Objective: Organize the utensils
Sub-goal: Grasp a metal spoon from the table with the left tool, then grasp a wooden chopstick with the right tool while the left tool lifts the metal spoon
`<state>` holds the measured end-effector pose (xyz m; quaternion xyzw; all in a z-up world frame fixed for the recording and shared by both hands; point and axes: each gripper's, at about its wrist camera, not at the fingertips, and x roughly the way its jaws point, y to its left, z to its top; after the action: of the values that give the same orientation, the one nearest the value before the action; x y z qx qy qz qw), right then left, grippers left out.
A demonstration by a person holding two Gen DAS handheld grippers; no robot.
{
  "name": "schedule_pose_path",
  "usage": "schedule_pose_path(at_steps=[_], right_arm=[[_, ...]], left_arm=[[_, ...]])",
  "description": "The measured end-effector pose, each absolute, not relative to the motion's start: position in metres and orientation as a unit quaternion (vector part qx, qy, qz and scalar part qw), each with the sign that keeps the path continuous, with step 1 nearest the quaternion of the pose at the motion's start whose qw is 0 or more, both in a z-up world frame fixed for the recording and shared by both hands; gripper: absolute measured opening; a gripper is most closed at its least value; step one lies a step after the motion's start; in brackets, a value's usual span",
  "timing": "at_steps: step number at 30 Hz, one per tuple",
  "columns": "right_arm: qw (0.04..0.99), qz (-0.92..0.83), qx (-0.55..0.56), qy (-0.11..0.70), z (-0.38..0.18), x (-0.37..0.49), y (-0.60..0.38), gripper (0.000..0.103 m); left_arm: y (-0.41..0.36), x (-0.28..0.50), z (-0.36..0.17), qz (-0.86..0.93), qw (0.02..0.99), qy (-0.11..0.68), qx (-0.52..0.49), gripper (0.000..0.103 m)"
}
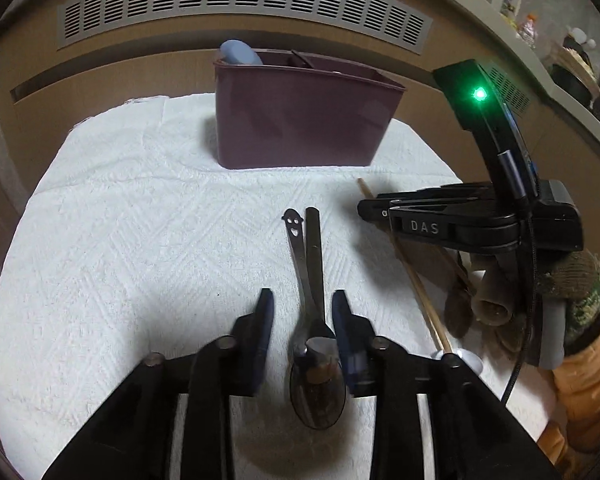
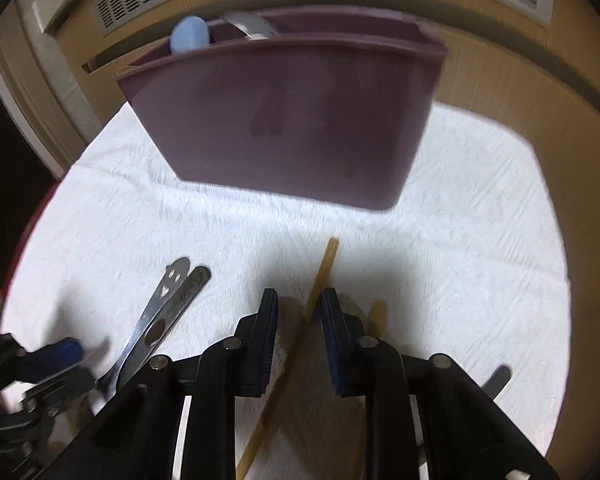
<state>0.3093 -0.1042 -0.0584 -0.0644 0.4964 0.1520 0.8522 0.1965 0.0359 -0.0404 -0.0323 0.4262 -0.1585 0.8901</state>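
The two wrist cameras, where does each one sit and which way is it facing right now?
Left wrist view: sits on the left tool, looking forward along its open fingers at two metal spoons on the white towel; the right tool and a gloved hand show at right.
Right wrist view: sits on the right tool, looking along its open fingers at a wooden chopstick; the left tool shows blurred at lower left.
Shared: the purple caddy, spoons, chopstick, towel.

Glossy metal spoons (image 1: 309, 280), rough white cloth (image 1: 140, 220)
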Motion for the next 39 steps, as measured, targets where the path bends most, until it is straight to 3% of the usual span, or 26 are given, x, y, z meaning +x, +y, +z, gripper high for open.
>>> schedule_pose_path(at_steps=[1, 7, 19, 39], right_arm=[[0.851, 0.159, -0.069, 0.496, -0.058, 0.306, -0.102, 0.01], [0.856, 0.193, -0.06, 0.476, -0.042, 0.28, -0.113, 0.006], [0.874, 0.215, -0.008, 0.435, -0.007, 0.252, -0.153, 0.006], [0.873, 0.223, 0.011, 0.434, -0.011, 0.251, -0.156, 0.006]], left_arm=[[0.034, 0.198, -0.04, -0.163, 0.889, 0.427, -0.03, 0.036], [0.021, 0.215, -0.036, -0.189, 0.879, 0.438, -0.013, 0.036], [-0.024, 0.299, -0.046, -0.194, 0.836, 0.508, 0.073, 0.031], [-0.044, 0.317, -0.058, -0.191, 0.818, 0.531, 0.113, 0.025]])
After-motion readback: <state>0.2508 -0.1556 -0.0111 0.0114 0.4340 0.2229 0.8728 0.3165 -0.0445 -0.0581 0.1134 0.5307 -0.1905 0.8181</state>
